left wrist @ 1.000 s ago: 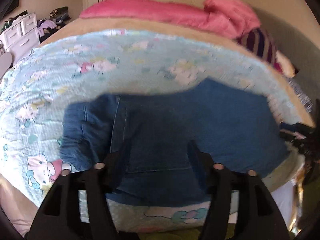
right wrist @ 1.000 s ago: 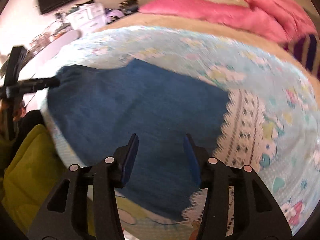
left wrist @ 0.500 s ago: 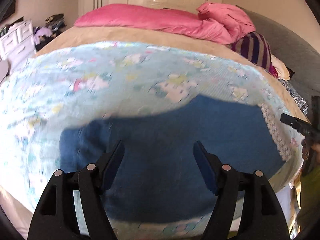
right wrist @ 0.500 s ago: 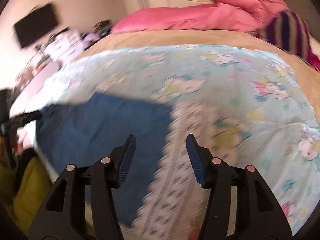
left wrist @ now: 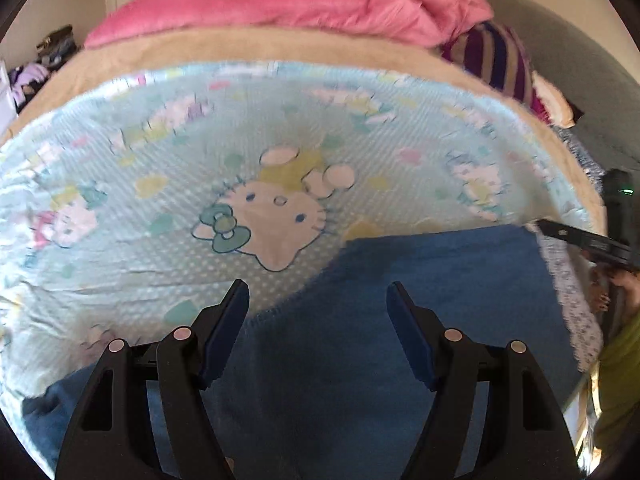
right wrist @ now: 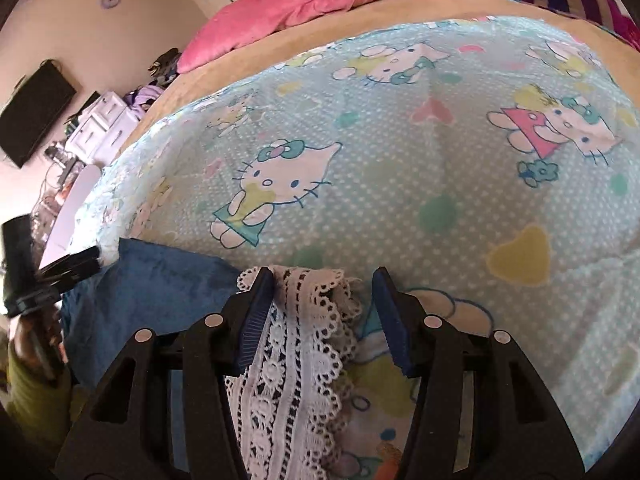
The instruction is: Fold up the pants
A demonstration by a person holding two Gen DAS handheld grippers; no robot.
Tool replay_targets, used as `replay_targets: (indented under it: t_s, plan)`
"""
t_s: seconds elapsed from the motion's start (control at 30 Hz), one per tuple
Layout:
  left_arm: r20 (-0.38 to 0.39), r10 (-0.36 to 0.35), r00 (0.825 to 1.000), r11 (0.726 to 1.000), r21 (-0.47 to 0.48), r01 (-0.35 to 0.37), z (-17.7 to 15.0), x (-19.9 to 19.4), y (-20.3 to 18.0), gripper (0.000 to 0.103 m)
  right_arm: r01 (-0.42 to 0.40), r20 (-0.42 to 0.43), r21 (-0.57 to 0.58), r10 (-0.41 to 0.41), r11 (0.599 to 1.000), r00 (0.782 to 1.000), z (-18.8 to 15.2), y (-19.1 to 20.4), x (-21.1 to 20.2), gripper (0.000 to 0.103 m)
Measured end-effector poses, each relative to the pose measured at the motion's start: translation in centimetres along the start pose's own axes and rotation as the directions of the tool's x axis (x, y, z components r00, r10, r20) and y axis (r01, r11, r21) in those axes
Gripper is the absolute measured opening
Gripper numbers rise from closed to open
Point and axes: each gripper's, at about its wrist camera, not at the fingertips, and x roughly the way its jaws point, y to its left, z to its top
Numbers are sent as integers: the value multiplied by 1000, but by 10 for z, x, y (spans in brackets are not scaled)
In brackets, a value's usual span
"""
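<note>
Blue denim pants [left wrist: 420, 300] with a white lace hem [right wrist: 304, 320] lie flat near the front edge of a light-blue cartoon-cat bedspread [left wrist: 280, 128]. My left gripper [left wrist: 318, 292] hovers open over the pants' upper edge, nothing between its pads. My right gripper [right wrist: 322, 276] is over the hem end, its jaws closing with the lace lying between them; the pads do not pinch it. Each gripper shows at the edge of the other's view: the right gripper [left wrist: 592, 240], the left gripper [right wrist: 60, 268].
A pink duvet [left wrist: 280, 4] and a striped pillow [left wrist: 496, 56] lie at the head of the bed on a beige blanket [left wrist: 240, 48]. White drawers [right wrist: 104, 124] and a wall TV [right wrist: 32, 112] stand to the left. A yellow-green sleeve [left wrist: 616, 380] shows at the bed's front edge.
In the left view the pants slid down and right, uncovering more bedspread. In the right view they slid left until the lace hem lay between the jaws, which narrowed slightly.
</note>
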Motion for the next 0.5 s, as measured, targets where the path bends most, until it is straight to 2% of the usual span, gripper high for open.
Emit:
replay_targets:
  t_s: [0.1,0.17,0.2,0.27,0.3,0.37,0.5]
  plan:
    - [-19,-41,999,999,-27,40,4,23,7,70,3,-8,-24,-4,1000,1000,-1,3,5,32]
    - [-20,-86,996,996,-29,85,3,30,4,65,-8,-10,-51,8,999,1000,-2,7,5,25]
    - [-19,-96,995,995,-17,96,2,31,0,58,-20,-7,-64,19,998,1000,-4,10,4,21]
    - [-14,-152,988,988,-1,152,1,30,-8,11,-33,6,-85,34,996,999,-6,13,1,18]
    - [-14,-165,986,986,3,165,0,28,-12,12,-33,17,-91,35,995,999,-6,14,-3,17]
    - [8,-124,992,991,51,123,0,22,-20,11,-30,53,-100,36,995,998,-3,16,-13,16]
    - [72,-95,993,994,53,91,9,9,-24,9,-4,118,-131,20,991,993,7,21,-29,15]
